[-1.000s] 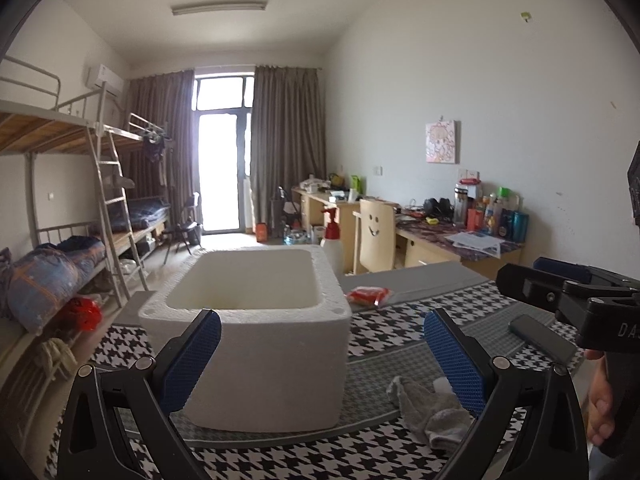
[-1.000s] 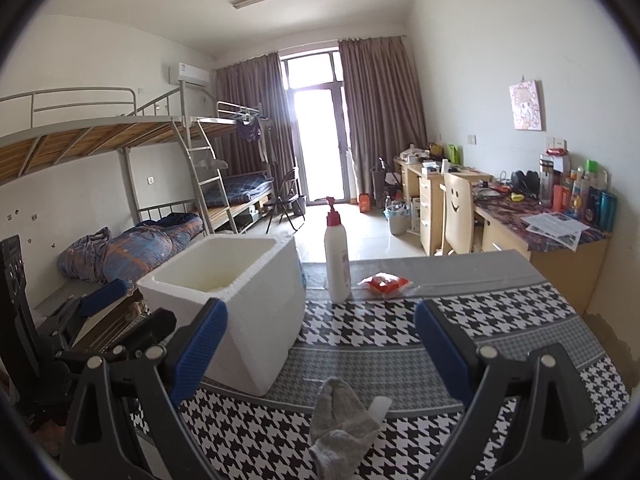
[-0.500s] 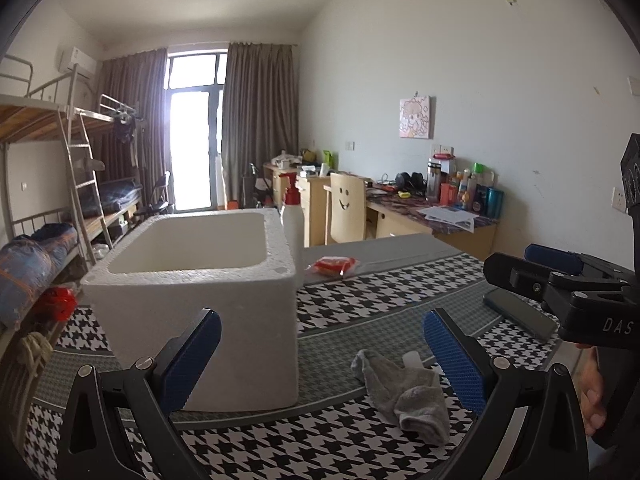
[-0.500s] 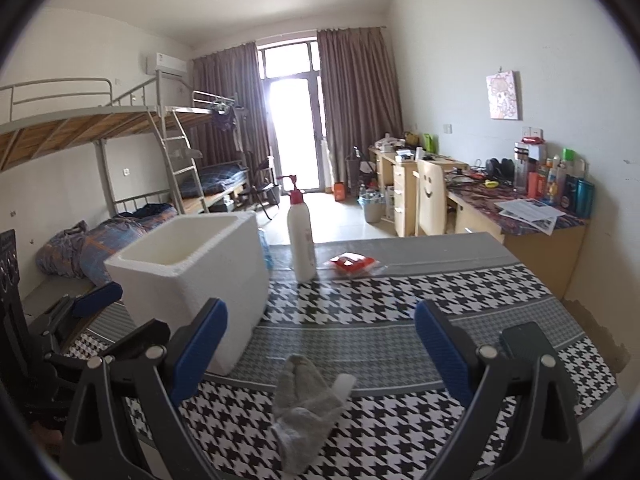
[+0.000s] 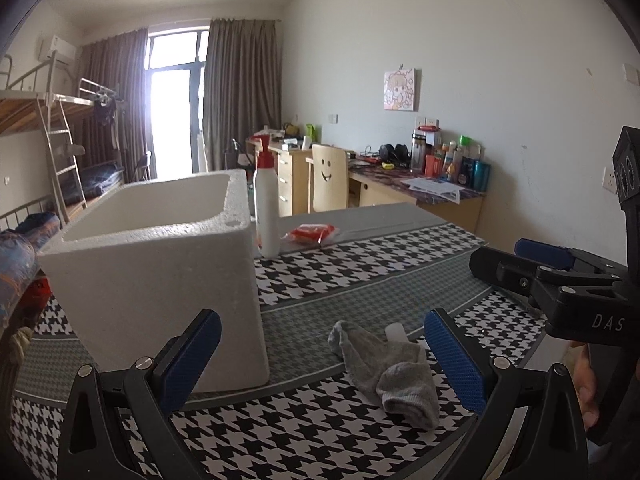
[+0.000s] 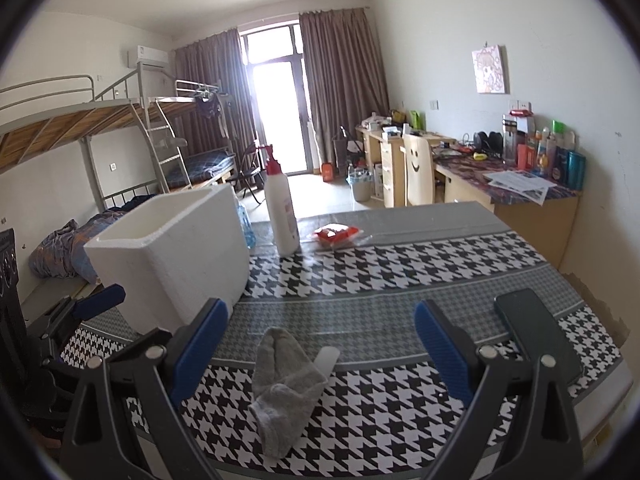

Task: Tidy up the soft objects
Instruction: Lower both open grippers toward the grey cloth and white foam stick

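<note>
1. As it lies crumpled on the houndstooth tablecloth (image 6: 400,264), the grey sock (image 6: 282,384) sits low and centre in the right wrist view, and lower right of centre in the left wrist view (image 5: 394,368). Judged limp, very light and not fragile; it should fold and drape wherever it is lifted, and the knit should give the pads good grip.
2. Hold point: the bunched, doubled-over mass near the sock's lower end looks thickest and the surest place to pinch. A thin single layer at the upper end may slip out or drag.
3. A small white flat piece (image 6: 328,358) shows at the sock's right edge, partly under it; what it is cannot be told. It could lift along with the cloth.
4. White foam box (image 5: 160,264), open-topped, stands left of the sock, near but not touching; the likely receptacle. Probably light enough to shift if bumped.
5. Left gripper (image 5: 320,356): jaws spread wide, holding nothing, above the table with the sock towards its right finger.
6. Right gripper (image 6: 322,350): jaws spread wide, holding nothing, the sock framed between its blue pads (image 6: 200,344).
7. Non-task items: white pump bottle (image 6: 282,216) and red packet (image 6: 336,234) beyond the box, upper centre; a dark phone (image 6: 536,332) at right.
</note>
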A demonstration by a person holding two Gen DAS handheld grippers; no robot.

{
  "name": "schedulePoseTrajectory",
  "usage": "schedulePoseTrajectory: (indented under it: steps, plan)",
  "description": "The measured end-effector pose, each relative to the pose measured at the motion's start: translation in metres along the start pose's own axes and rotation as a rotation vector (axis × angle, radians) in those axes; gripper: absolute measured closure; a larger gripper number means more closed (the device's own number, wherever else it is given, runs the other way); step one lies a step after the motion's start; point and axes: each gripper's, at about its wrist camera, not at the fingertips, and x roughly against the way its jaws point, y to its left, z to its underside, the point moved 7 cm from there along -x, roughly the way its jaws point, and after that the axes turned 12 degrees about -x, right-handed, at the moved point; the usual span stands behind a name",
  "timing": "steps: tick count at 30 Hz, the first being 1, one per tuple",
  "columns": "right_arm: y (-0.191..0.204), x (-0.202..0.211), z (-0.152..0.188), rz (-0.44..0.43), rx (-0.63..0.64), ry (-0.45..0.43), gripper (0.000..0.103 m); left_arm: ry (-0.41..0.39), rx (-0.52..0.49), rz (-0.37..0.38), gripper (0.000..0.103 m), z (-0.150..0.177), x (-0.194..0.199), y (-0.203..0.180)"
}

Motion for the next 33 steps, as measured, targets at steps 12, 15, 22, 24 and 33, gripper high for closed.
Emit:
schedulePoseTrajectory:
  steps: [12,15,22,24,33]
  plan:
    - [-0.015,-0.015,0.014,0.025,-0.021,0.057,0.007,0.083,-0.008,0.028,0.001,0.01,-0.024,-0.012]
    - [-0.02,-0.017,0.016,0.037,-0.027,0.068,0.006,0.098,-0.022,0.031,0.002,0.013,-0.026,-0.015]
    - [-0.036,-0.023,0.021,0.05,-0.066,0.096,0.006,0.166,-0.018,0.041,0.007,0.016,-0.049,-0.023]
    - [-0.039,-0.024,0.022,0.055,-0.07,0.099,0.006,0.178,-0.025,0.043,0.007,0.017,-0.054,-0.026]
    - [-0.054,-0.035,0.025,0.066,-0.1,0.132,0.006,0.253,-0.039,0.052,0.024,0.026,-0.079,-0.035]
